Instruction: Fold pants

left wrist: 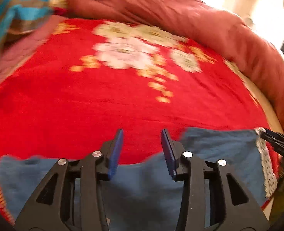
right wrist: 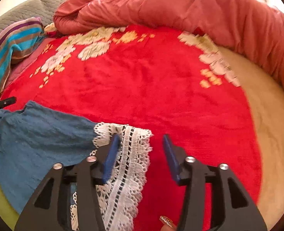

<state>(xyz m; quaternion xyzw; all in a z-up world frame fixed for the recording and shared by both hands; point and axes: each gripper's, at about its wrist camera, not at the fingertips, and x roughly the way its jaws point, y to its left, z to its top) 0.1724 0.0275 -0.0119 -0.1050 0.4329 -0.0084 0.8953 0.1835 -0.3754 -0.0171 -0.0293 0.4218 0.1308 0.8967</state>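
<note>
Blue pants (left wrist: 219, 150) with a white lace hem (left wrist: 265, 165) lie flat on the near part of a red floral blanket (left wrist: 122, 105). My left gripper (left wrist: 142, 133) stands open over the pants' far edge; only blanket and the cloth beneath show between its blue pads. In the right wrist view the pants (right wrist: 36, 138) spread to the left and the lace hem (right wrist: 132, 154) lies between the jaws of my right gripper (right wrist: 141, 137). That gripper is open, with the lace beside its left pad (right wrist: 111, 154) and not pinched. Each gripper's black tip shows at the edge of the other's view.
A rust-coloured quilt (right wrist: 180, 5) is bunched along the back and right of the bed. A striped cloth (right wrist: 12, 44) and a grey quilted pillow (right wrist: 26, 9) lie at the back left. Cream bedding (right wrist: 272, 125) shows at the right. A fingertip with a glittery nail (right wrist: 167, 221) is at the bottom.
</note>
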